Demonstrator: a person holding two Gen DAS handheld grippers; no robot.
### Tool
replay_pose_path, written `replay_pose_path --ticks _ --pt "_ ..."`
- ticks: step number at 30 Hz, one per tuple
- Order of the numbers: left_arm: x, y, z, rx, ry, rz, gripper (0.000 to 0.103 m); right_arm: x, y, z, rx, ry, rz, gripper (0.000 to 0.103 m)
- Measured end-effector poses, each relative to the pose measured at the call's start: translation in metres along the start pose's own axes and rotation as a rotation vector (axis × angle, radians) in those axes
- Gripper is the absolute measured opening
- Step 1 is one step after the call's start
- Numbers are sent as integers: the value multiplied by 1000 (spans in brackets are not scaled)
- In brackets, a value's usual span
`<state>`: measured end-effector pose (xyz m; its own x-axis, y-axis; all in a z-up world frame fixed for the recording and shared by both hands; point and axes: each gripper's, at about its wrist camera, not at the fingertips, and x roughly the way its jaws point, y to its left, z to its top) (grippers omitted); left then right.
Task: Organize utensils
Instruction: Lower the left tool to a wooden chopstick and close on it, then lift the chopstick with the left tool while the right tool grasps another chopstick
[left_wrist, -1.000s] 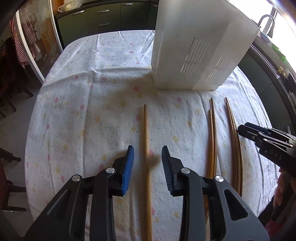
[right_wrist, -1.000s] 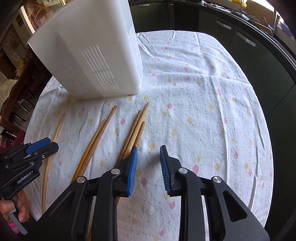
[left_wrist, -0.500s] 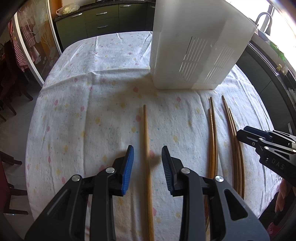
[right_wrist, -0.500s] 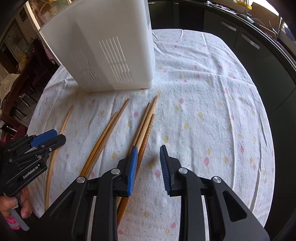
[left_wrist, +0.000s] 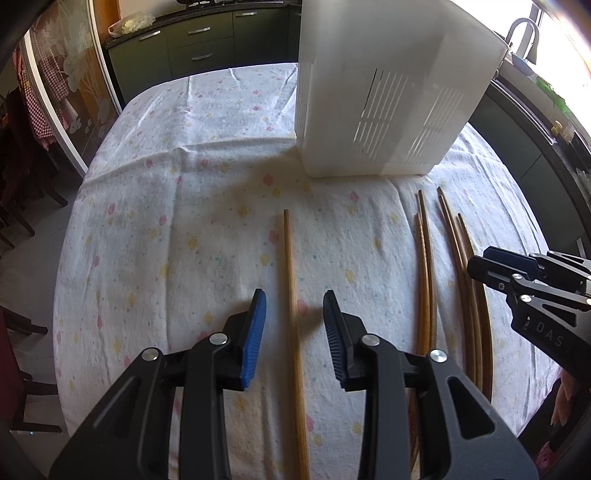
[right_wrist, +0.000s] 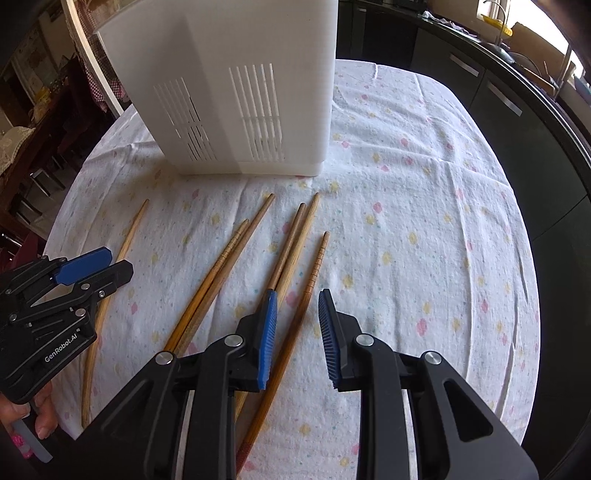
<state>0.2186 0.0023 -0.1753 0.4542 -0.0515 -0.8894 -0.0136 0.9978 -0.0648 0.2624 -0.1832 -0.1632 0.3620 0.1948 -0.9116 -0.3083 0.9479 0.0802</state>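
Several wooden chopsticks lie on the flowered tablecloth in front of a white slotted utensil holder (left_wrist: 388, 92), which also shows in the right wrist view (right_wrist: 236, 85). My left gripper (left_wrist: 293, 310) is open and empty, its jaws either side of a single chopstick (left_wrist: 291, 295) lying apart on the left. My right gripper (right_wrist: 297, 312) is open and empty, its jaws over the rightmost ridged chopstick (right_wrist: 308, 291). Two pairs of chopsticks (right_wrist: 229, 266) lie between the two grippers. The left gripper also shows in the right wrist view (right_wrist: 92, 266).
The round table (left_wrist: 147, 206) stands in a kitchen with dark green cabinets (left_wrist: 199, 40) behind. A glass door and chairs (left_wrist: 22, 147) are at the left. A dark counter (right_wrist: 517, 103) curves along the right side.
The right gripper has moved left and forward, from beside the chopsticks to over the rightmost one. The left gripper has held over the single chopstick, drifting slightly.
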Motion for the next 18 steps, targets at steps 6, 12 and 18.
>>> replay_pose_path --ticks 6,12,18 --pt "0 1 1 1 6 -1 31 1 -12 -5 36 16 -1 24" --pt "1 -3 0 11 5 8 32 3 8 -5 -19 2 -46 22" --pt "1 13 4 -39 20 -45 6 -1 -14 -6 66 -5 58 7"
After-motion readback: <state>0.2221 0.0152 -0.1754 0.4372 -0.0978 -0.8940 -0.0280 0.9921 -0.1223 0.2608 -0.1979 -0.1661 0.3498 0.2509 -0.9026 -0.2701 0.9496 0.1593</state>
